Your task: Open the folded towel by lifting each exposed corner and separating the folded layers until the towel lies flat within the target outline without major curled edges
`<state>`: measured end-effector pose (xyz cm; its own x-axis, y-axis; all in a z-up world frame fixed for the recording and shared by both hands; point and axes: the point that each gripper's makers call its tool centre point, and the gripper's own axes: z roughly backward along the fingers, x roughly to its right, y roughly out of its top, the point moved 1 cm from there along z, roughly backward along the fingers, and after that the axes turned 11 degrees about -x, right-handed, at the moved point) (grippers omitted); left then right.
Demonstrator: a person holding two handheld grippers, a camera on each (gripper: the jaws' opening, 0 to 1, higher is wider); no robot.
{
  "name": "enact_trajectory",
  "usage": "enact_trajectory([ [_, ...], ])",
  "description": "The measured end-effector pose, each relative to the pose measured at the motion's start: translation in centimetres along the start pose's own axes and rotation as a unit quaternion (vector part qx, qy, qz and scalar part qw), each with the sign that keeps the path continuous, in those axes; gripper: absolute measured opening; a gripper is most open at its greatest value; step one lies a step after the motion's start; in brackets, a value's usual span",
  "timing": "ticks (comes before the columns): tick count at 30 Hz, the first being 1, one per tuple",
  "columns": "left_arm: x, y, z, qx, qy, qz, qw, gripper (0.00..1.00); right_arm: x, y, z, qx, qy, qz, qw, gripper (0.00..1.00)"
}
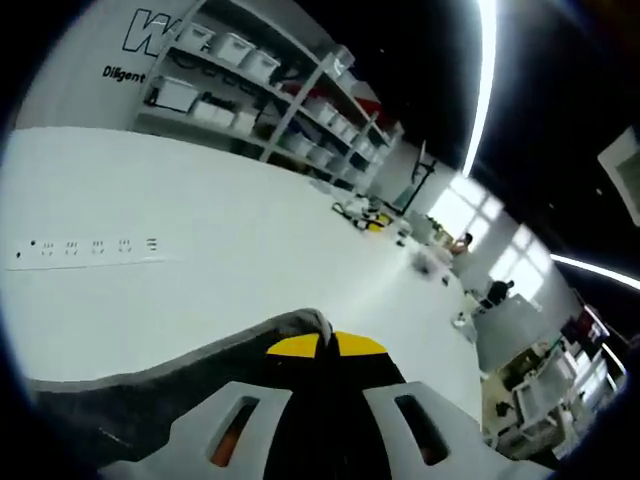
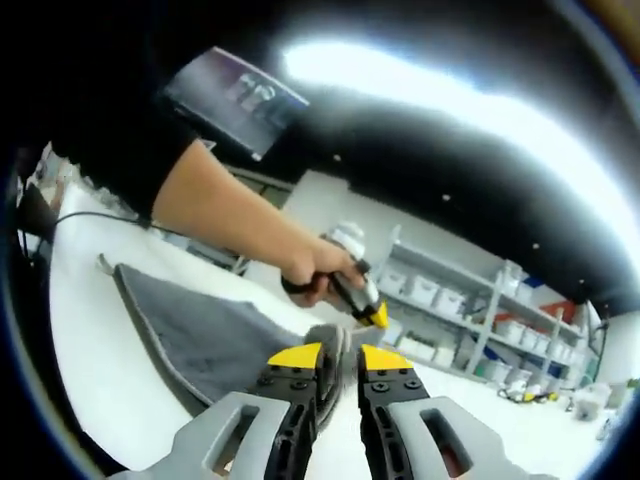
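A soft, limp grey towel (image 2: 215,340) is pinched at its raised edge by both hand-held grippers, left (image 1: 325,345) and right (image 2: 340,357), above the white surface (image 1: 200,220).

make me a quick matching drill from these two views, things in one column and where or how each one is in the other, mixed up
Things:
1. grey folded towel
2. white power strip
3. white storage bins
4. left gripper with yellow tips

Places or states:
A. lined up on the metal shelving by the wall
B. held in the person's hand, just past the towel's raised corner
C. lying flat on the white table, away from the towel
D. spread on the table, one corner pinched between the right gripper jaws

Pairs: 1-D, 2-C, 3-A, 4-B
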<state>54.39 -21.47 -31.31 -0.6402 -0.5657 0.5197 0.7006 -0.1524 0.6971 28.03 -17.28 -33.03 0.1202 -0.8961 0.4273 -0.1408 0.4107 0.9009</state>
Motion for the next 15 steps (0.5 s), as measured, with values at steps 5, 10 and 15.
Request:
enact_trajectory([
  [5, -0.6, 0.2, -0.9, 0.002, 0.010, 0.011, 0.9999, 0.02, 0.7, -0.6, 0.6, -0.003, -0.004, -0.030, 0.9995, 0.00],
  [10, -2.4, 0.1, -2.3, 0.000, 0.045, 0.018, 0.9988, 0.02, 2.2, -2.1, 1.0, -0.035, -0.032, -0.060, 0.9971, 0.00],
  [15, -3.4, -0.7, -3.3, -0.003, 0.062, 0.024, 0.9978, 0.02, 3.0, -5.5, 0.7, -0.092, -0.017, -0.137, 0.9862, 0.00],
])
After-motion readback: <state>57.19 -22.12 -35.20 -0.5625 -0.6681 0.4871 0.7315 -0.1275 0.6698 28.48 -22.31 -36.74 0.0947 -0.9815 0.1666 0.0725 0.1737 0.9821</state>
